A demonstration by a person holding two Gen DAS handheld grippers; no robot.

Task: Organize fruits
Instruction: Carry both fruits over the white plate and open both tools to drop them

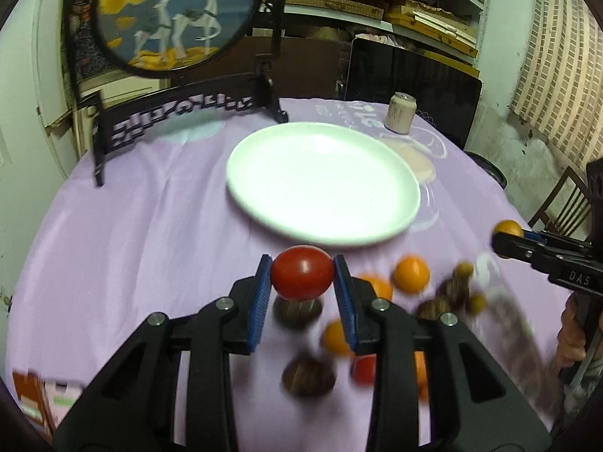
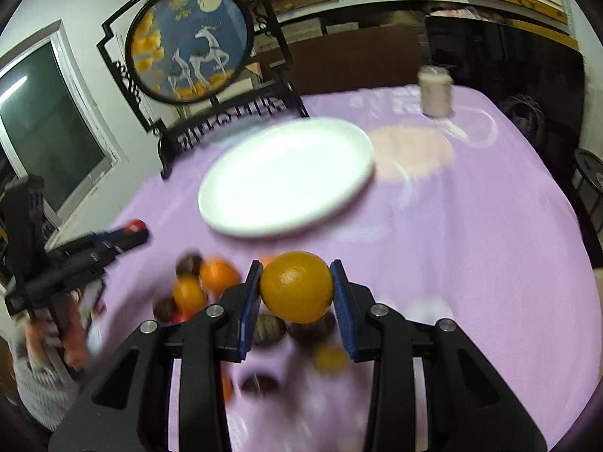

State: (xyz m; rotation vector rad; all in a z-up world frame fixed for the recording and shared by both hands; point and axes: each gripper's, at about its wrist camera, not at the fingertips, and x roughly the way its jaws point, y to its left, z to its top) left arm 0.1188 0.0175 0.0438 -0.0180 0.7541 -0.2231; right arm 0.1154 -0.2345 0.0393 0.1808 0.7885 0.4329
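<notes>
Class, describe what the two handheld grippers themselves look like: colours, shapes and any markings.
Both the left gripper and the right gripper have black angular plastic arms with triangular cut-outs, silver round pivot bolts, and ribbed blue pads on the fingers. Seen from the left wrist view, the right gripper's black body carries white lettering "DAS". No cables show.

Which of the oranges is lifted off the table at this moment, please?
The orange clamped in the right gripper, held above the cloth. The other oranges lie on the table beside the dark fruits, ungripped.

Dim, motion-blurred fisheye; overexposed plate (image 1: 264, 188)
</notes>
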